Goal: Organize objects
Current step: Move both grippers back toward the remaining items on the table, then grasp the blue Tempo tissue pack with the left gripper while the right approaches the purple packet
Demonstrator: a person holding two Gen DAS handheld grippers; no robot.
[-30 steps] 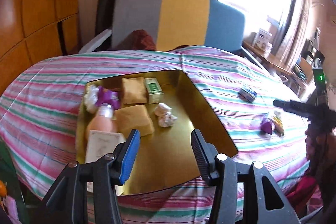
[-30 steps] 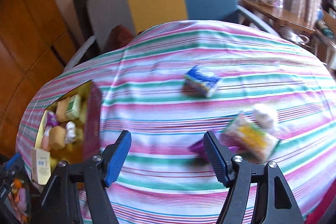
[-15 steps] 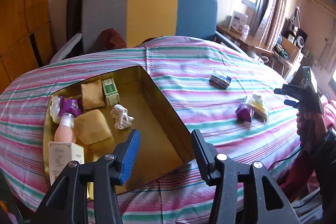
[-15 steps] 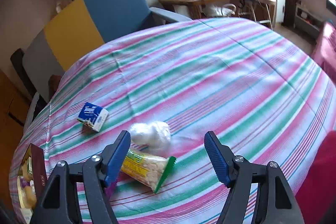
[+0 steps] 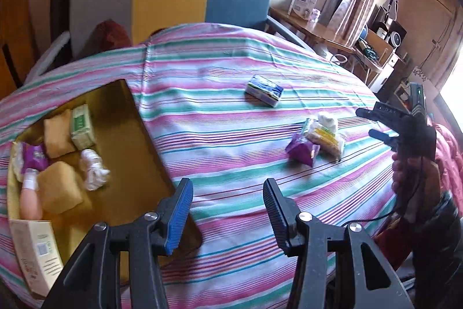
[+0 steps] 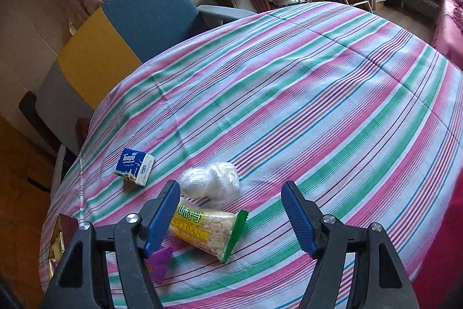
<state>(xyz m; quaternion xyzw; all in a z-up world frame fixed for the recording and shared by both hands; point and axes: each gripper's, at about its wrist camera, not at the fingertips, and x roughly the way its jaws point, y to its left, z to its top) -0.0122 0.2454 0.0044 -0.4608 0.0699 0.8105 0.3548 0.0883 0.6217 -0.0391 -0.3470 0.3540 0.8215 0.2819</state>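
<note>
- Where the striped cloth (image 5: pixel 220 135) covers the counter, we record one gold tray (image 5: pixel 121 118) at its left side, shallow-walled and open-topped.
- In the tray, far end: a tan sponge block (image 5: pixel 56 132) touching a small green box (image 5: pixel 82 126).
- In the tray, middle: a white knotted bundle (image 5: pixel 94 173) beside a second tan block (image 5: pixel 59 188).
- In the tray, left wall: a purple wrapper (image 5: pixel 36 160) over white packets, with a peach bottle (image 5: pixel 29 200) just below it.
- In the tray, near corner: a cream carton (image 5: pixel 36 252) leaning against the wall, partly over the rim.
- Outside the tray, on the cloth: a blue tissue pack (image 6: pixel 134 165), lying alone.
- Outside the tray, clustered: a white wrapped ball pack (image 6: pixel 211 181) touching a yellow snack bag (image 6: pixel 205 228), and a purple sachet (image 6: pixel 160 264) just beside the bag.
- Our left tongs (image 5: pixel 227 213): released, nothing between the pads, hovering over the tray's near right corner and the cloth.
- Our right tongs (image 6: pixel 228 217): released and spread wide, poised above the snack bag; the left pad overlaps the bag's end in view, but we cannot tell whether it touches.
- The right tongs also show in the left view, gripped in a hand (image 5: pixel 411 164), near the cluster.
</note>
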